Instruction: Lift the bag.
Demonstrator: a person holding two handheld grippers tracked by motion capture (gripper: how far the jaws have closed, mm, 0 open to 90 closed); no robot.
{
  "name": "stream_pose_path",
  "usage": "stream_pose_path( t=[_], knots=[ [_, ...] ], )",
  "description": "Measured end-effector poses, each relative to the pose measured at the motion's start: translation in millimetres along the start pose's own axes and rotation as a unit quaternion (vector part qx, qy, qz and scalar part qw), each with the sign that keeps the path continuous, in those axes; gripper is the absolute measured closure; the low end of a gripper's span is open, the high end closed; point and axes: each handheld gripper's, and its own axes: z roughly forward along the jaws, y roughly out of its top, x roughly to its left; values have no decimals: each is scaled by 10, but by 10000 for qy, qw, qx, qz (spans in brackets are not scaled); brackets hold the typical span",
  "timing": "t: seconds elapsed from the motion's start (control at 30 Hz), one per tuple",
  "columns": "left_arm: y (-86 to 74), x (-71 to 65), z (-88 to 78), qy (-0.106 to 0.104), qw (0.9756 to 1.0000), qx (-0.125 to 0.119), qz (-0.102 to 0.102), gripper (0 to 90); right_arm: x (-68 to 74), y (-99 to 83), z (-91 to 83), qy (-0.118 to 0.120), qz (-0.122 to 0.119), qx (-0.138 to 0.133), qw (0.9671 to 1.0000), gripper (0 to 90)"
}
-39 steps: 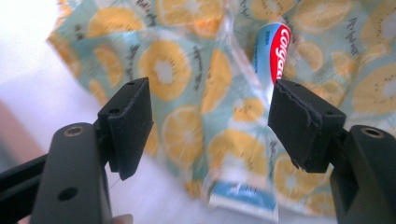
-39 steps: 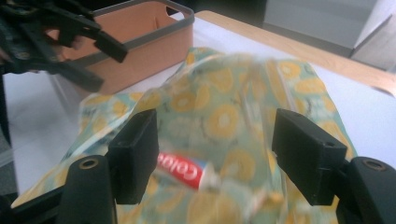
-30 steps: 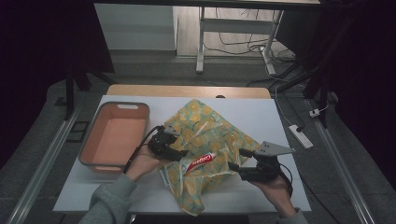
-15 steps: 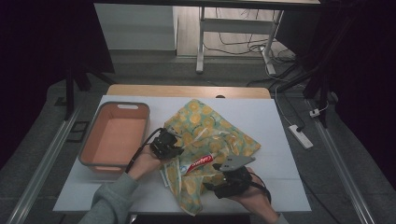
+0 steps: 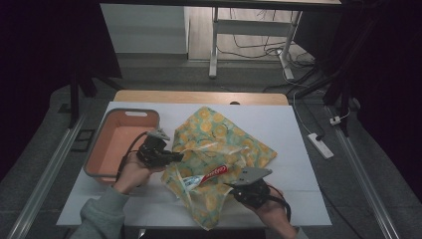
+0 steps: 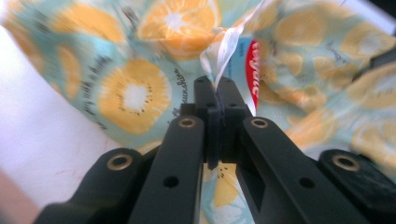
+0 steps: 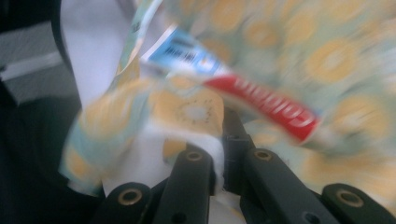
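Observation:
A cloth printed with orange slices [image 5: 219,134] lies spread on the white table [image 5: 293,129], with a red and blue toothpaste tube [image 5: 206,177] resting on it near the front. My left gripper [image 5: 175,157] sits at the cloth's left edge, shut on a thin white strip of the cloth [image 6: 224,51]. The toothpaste tube [image 6: 252,70] shows just beyond its tips. My right gripper [image 5: 234,186] is at the front of the cloth, shut on a folded corner of the cloth [image 7: 187,112]. The tube [image 7: 252,93] lies right past that fold.
An orange tray [image 5: 112,144] with a grey rim stands at the table's left, close behind my left hand. A white power strip [image 5: 321,145] lies on the floor to the right. The table's front edge is just below my right hand.
My right gripper moved left along the front and took hold of the cloth's front corner, folding it up toward the tube. The left gripper stayed at the left edge.

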Motion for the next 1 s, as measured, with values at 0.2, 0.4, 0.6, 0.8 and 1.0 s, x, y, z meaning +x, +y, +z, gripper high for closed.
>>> stream_pose_path(
  t=[0.2, 0.4, 0.6, 0.8, 1.0],
  knots=[
    [-20, -4, -348, -290, 9985, -462, -59, 884, -136, 91, -348, -288, 89, -557, 9980, 900],
    [36, -17, -587, -487, 9941, -963, -57, 885, -279, 278, -742, -606, 119, -1091, 9921, 900],
    [172, -10, -870, -485, 9880, -1469, -33, 886, -490, 515, -1070, -856, 205, -1474, 9851, 900],
    [291, -66, -1097, -709, 9754, -2086, -18, 886, -704, 638, -1196, -1103, 411, -1855, 9756, 900],
    [421, -126, -1359, -848, 9627, -2568, 55, 886, -854, 823, -1521, -1243, 530, -2582, 9566, 900]
  ],
)
